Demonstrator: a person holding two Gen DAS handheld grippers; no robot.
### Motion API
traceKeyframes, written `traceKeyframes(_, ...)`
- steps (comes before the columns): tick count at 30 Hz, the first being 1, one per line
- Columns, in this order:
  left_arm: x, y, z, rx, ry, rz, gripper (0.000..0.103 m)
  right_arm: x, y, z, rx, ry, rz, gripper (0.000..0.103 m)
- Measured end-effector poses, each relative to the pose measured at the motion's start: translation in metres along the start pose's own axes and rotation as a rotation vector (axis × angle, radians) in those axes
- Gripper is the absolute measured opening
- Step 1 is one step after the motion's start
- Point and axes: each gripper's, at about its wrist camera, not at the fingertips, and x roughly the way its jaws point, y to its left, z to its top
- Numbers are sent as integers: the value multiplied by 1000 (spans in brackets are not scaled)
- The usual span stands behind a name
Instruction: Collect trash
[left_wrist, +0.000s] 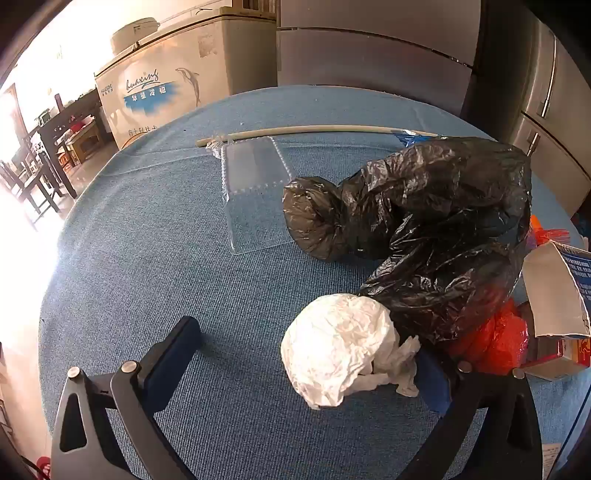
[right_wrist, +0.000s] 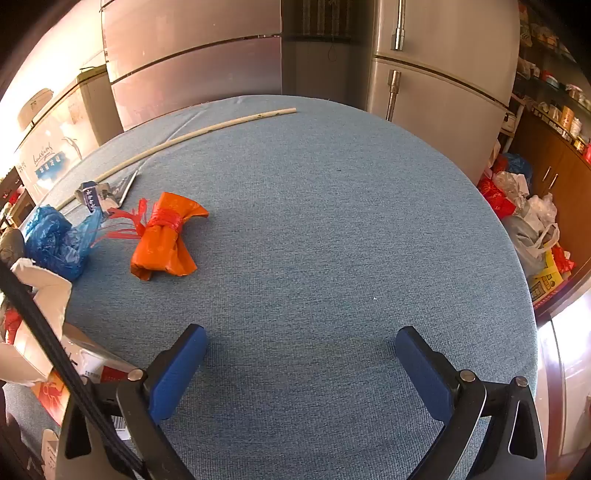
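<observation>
Left gripper (left_wrist: 308, 354) spread wide, blue padded fingers (left_wrist: 177, 343) apart, and a crumpled white paper ball (left_wrist: 338, 347) sits between them, brushing the right-side pad, not clamped. Just beyond, a glossy, wrinkled black bin bag (left_wrist: 436, 225) slumps on the ribbed blue tablecloth (left_wrist: 147, 258), a clear plastic clamshell box (left_wrist: 255, 188) beside it. Over to the right gripper (right_wrist: 301, 354): jaws apart over bare cloth. Further out, a tied orange plastic bundle (right_wrist: 166, 236), a scrunched blue bag (right_wrist: 55, 236), a long pale rod (right_wrist: 177, 140).
</observation>
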Motion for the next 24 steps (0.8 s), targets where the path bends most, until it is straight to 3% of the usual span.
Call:
traceKeyframes(18,0,0,0,-10,0,-2,103,0,0,1,-1,-1,0,103)
traceKeyframes(22,-6,-2,-2,-14,45,14,103,1,3,2,42,-1,-34,103)
traceKeyframes(24,-22,-2,-7,-15,32,58,103,0,4,2,47,11,-40,103)
